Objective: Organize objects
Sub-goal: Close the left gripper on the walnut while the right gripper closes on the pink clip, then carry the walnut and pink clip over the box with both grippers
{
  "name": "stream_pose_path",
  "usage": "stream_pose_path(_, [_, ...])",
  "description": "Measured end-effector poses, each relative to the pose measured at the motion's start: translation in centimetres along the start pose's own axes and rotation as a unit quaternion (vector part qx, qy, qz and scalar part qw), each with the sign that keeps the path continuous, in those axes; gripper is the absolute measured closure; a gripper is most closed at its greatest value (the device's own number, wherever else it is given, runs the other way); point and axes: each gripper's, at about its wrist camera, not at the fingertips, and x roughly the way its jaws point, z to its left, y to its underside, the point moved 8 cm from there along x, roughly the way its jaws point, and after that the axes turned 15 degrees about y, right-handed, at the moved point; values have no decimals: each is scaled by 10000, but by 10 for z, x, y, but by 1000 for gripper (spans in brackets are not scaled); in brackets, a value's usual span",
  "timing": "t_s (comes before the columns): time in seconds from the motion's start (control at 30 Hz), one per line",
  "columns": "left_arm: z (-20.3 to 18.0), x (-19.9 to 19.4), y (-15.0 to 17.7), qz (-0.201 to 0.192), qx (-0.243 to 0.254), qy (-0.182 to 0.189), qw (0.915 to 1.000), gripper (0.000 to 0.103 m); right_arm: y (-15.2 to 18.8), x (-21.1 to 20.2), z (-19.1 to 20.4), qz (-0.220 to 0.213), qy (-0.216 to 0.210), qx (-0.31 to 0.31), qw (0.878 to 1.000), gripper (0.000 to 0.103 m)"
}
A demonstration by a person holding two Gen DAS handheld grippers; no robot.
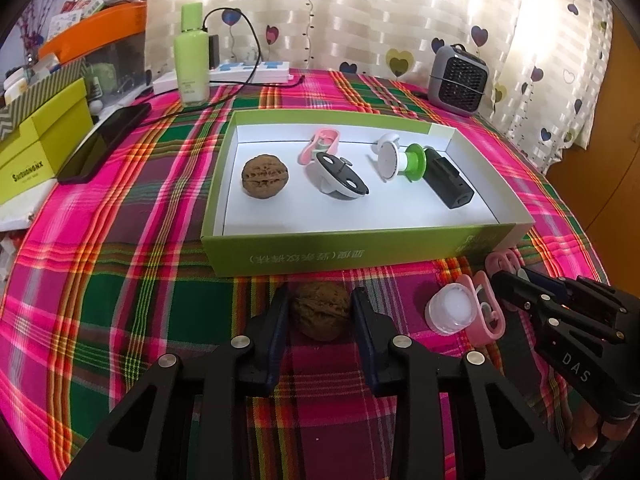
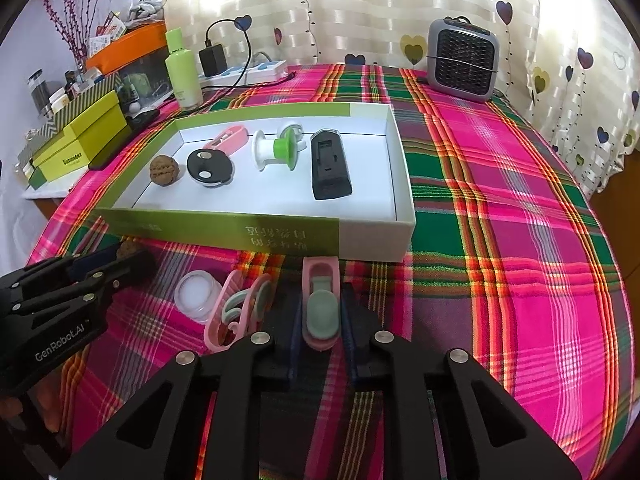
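The plaid tablecloth (image 1: 120, 280) carries a green box (image 1: 360, 246). In front of the box, the left gripper (image 1: 320, 312) brackets a walnut (image 1: 320, 314) and the right gripper (image 2: 321, 312) closes on a pink clip (image 2: 320, 304), both for transfer.

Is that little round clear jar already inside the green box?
No, the clear jar sits on the plaid cloth in front of the green box, outside its near wall, next to a pink clip.

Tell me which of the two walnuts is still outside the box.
The walnut on the tablecloth between the left tool's fingers; the other walnut lies inside the box.
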Motion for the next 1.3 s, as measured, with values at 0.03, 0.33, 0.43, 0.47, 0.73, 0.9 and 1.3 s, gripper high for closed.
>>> stream_pose_path(0.03, [0, -1, 1, 3, -2, -3, 10000, 74, 0, 0, 0, 0, -10, 11, 10000, 85])
stream_pose_path(0.33, [2, -5, 5, 4, -23, 5, 10000, 74, 1, -6, 2, -66, -107, 51, 9999, 85])
stream_pose_path(0.43, [3, -9, 5, -31, -56, 7, 10000, 74, 1, -8, 3, -74, -100, 74, 9999, 85])
stream_pose_path(0.47, [3, -10, 5, -50, -53, 5, 10000, 74, 1, -9, 4, -72, -103, 70, 9999, 85])
stream_pose_path(0.73, [-2, -17, 1, -132, -9, 65, 9999, 74, -2, -15, 7, -135, -95, 54, 9998, 85])
stream_pose_path(0.9, [-3, -23, -2, -183, 22, 48, 9998, 74, -6, -20, 7, -197, -122, 73, 9997, 85])
stream_pose_path(1.3, [-7, -30, -15, -284, 115, 6, 9995, 74, -17, -29, 11, -328, -173, 37, 9993, 85])
